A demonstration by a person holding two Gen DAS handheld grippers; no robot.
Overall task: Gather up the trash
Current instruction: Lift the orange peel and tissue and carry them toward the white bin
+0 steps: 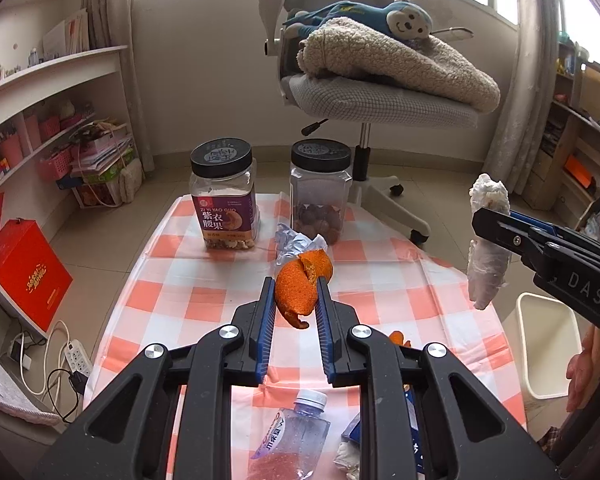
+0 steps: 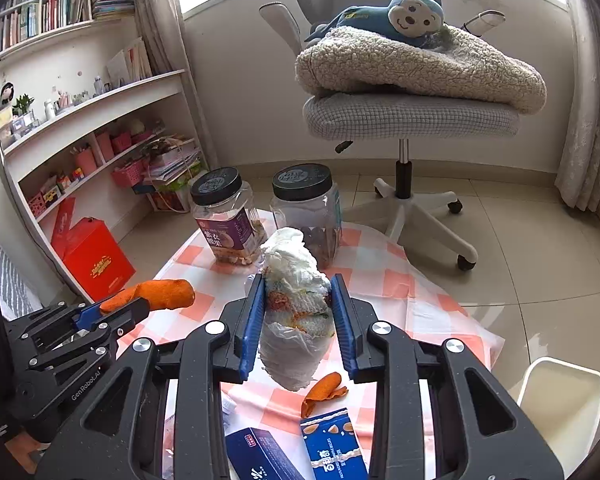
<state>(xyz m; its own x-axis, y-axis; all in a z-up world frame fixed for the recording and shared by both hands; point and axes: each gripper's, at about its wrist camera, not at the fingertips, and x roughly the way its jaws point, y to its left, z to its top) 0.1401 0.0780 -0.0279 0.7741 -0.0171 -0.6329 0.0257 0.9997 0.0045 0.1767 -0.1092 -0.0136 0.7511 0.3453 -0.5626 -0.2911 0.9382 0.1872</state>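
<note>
- Two grippers each hold trash above the checked tablecloth (image 1: 188,280).
- Left wrist view: the left gripper (image 1: 296,308) is closed partway on a piece of orange peel (image 1: 298,288), pinched between its blue pads; a plastic bottle (image 1: 288,436) lies beneath it, two jars beyond.
- Right wrist view: the right gripper (image 2: 298,312) clamps a wad of crumpled wrapping (image 2: 296,312); a smaller peel scrap (image 2: 324,392) lies below, a white bin (image 2: 560,400) to its right.

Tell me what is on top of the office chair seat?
A folded beige fleece blanket lies on the office chair seat, with a blue monkey plush on top. Anything under the blanket is hidden.
</note>
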